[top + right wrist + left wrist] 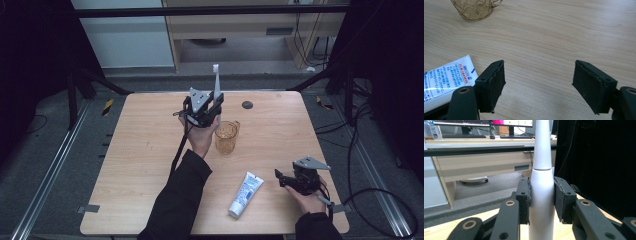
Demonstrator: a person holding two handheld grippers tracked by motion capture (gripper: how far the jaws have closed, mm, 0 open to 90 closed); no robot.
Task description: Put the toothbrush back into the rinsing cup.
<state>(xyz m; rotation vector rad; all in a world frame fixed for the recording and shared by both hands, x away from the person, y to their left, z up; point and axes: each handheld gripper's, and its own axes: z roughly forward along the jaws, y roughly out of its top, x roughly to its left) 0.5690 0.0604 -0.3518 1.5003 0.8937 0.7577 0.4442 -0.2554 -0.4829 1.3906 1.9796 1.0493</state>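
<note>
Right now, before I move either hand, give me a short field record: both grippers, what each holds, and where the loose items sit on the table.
left gripper: shut on white electric toothbrush, held upright above the table
right gripper: open, holding nothing, low over the light wooden table
amber glass cup: upright, beside the left hand
white toothpaste tube: lying flat, apart from the right gripper

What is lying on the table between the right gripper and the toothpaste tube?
Nothing: in the high view, only bare wooden table separates the right gripper from the toothpaste tube. The right gripper view shows the same, its fingers spread.
</note>
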